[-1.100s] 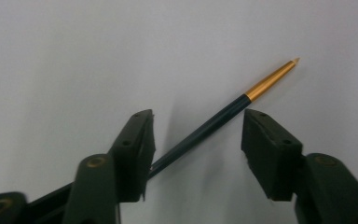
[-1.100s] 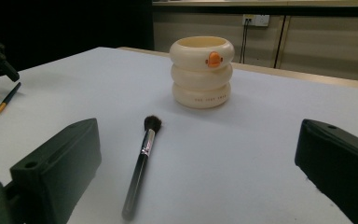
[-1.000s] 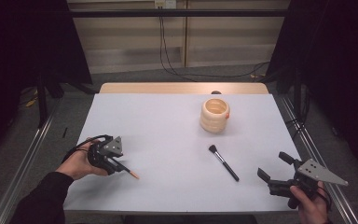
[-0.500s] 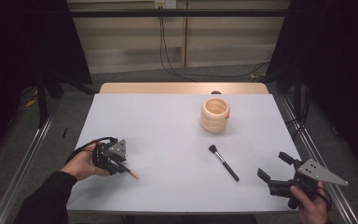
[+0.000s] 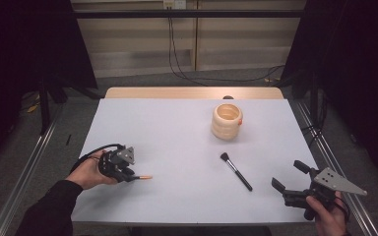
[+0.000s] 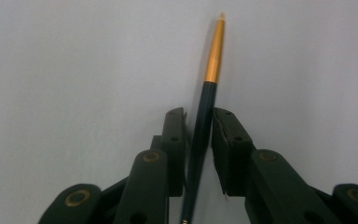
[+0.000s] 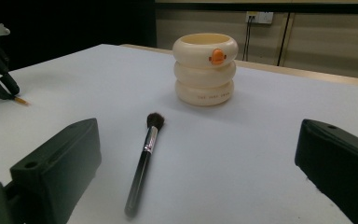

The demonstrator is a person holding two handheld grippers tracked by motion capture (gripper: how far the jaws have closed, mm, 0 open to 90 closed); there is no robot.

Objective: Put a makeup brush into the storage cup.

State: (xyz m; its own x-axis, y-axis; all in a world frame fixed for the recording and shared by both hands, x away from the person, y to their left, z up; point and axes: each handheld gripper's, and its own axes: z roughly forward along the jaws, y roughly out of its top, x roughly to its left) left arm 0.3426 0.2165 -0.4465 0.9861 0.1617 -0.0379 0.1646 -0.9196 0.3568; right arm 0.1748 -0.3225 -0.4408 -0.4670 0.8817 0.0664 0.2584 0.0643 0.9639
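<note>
High view: left gripper on pen, near table front-left edge.
Left gripper view: jaws just closing, pinching pen mid-barrel; judged light, stiff, slippery.
Right gripper view: right gripper spread, empty; brush, cup ahead.

The left hand comes in from the near left edge in a dark sleeve and holds the left gripper low over the table, pointing right. Its jaws have just been closing and now stand narrow, a thin pen between the pads. The right hand sits at the near right corner, its right gripper pointing left and far with jaws spread wide.
</note>
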